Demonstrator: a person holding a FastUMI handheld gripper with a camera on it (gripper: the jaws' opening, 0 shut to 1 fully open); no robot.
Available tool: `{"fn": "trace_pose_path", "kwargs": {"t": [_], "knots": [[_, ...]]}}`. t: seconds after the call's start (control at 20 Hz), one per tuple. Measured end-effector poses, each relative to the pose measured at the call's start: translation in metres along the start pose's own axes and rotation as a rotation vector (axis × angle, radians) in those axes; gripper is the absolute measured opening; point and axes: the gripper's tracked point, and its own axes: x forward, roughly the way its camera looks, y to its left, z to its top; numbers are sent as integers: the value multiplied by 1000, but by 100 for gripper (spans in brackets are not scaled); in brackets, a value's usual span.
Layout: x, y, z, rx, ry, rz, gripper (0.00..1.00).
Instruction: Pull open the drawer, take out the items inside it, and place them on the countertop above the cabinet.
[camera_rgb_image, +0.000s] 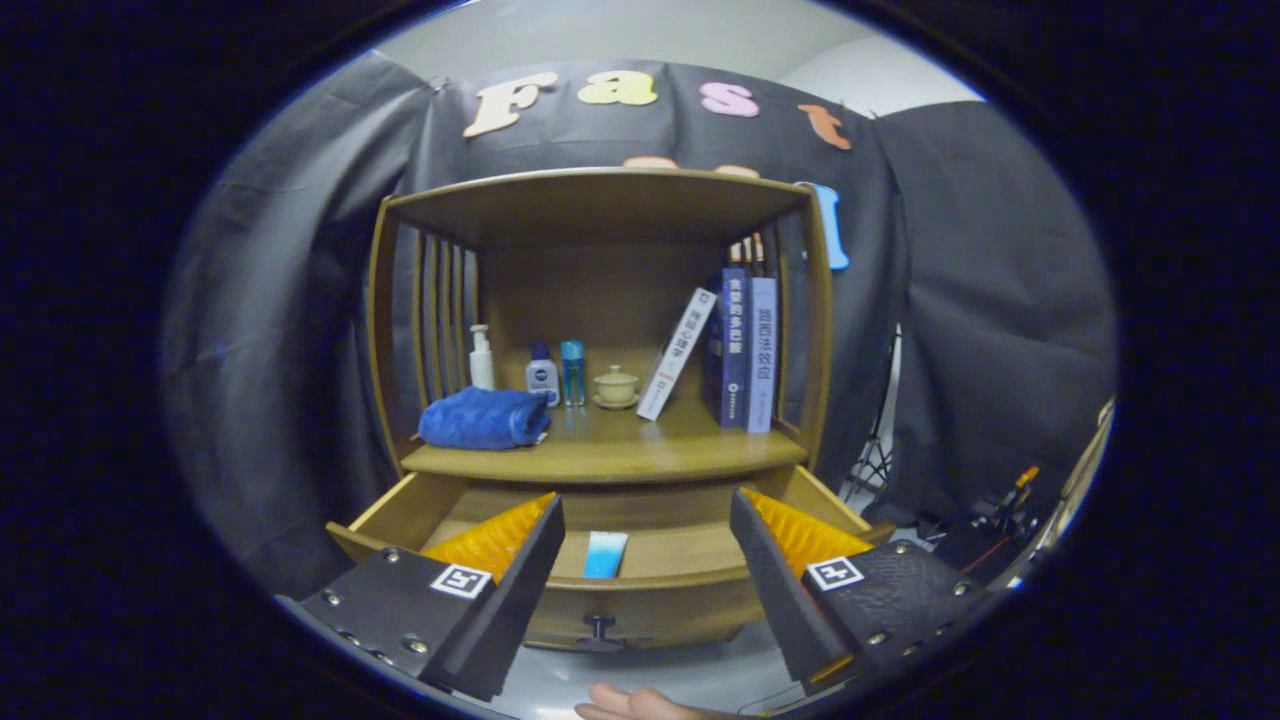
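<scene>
The wooden cabinet's drawer (640, 600) stands pulled open below the countertop (610, 450). Inside it lies a light blue tube (605, 553), seen between my fingers and a little beyond them. A dark knob (598, 628) sits on the drawer front. My gripper (645, 530) is open above the drawer, with nothing between its fingers. On the countertop rest a folded blue towel (483, 418), a white pump bottle (481, 358), a small white bottle (542, 375), a blue bottle (572, 372) and a lidded cup (615, 387).
Books (745, 350) stand at the countertop's right side, one white book (678, 353) leaning against them. A shelf roof (600, 195) covers the countertop, with slatted side walls. A person's hand (630, 703) shows below the drawer front. Cables and a stand (990, 515) sit to the right.
</scene>
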Motion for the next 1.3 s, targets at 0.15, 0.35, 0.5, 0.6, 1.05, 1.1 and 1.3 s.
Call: {"fn": "trace_pose_path", "kwargs": {"t": [0.15, 0.35, 0.5, 0.6, 1.05, 1.1, 1.3], "knots": [[17, 31, 3, 33, 66, 103, 99], [42, 49, -11, 82, 215, 158, 99], [67, 49, -33, 119, 337, 136, 99], [81, 44, -42, 141, 390, 114, 99], [113, 53, -113, 140, 770, 97, 99], [119, 52, -118, 129, 787, 85, 96], [134, 60, -153, 180, 937, 53, 80]]}}
